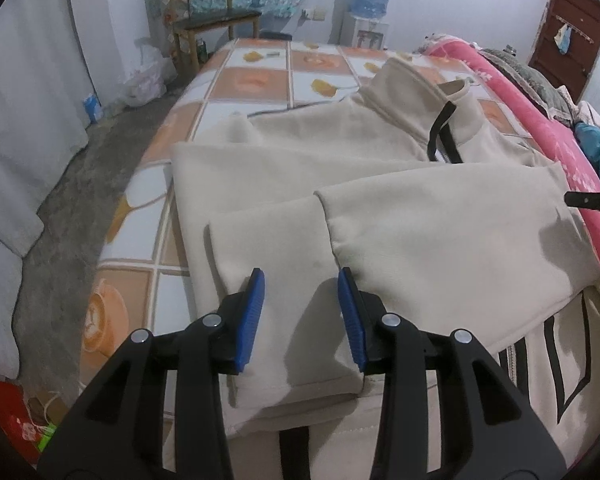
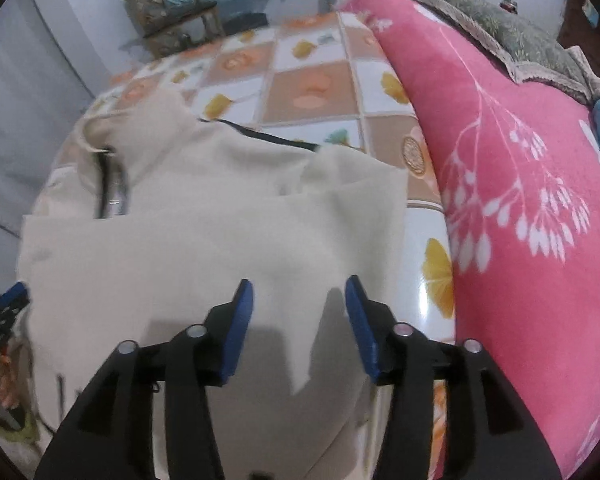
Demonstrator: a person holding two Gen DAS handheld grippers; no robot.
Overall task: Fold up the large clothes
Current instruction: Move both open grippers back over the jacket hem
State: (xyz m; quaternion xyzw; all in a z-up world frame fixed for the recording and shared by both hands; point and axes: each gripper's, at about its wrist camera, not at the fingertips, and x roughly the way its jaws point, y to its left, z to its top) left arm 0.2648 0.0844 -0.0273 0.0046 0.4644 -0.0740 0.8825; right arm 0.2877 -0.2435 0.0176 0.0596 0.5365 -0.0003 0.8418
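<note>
A large cream jacket (image 1: 380,168) with black trim and a black zip lies spread on a table (image 1: 252,80) covered in a tile-patterned cloth. Both sleeves are folded across its body, and their cuffs meet near the front. My left gripper (image 1: 300,276) hovers just over the left sleeve cuff (image 1: 268,240), its blue pads (image 1: 256,300) apart and not pressing the cloth. My right gripper (image 2: 298,284) is open over the right part of the jacket (image 2: 220,232), with cloth lying under the gap. Each gripper shows at the edge of the other's view: the left gripper (image 2: 4,304), the right gripper (image 1: 592,200).
A pink flowered blanket (image 2: 520,160) is heaped along the table's right side, with a grey-green cushion (image 2: 500,24) behind it. Beyond the far end stand a wooden chair (image 1: 208,20) and a water dispenser (image 1: 368,12). A white curtain (image 1: 24,120) hangs at left over the grey floor.
</note>
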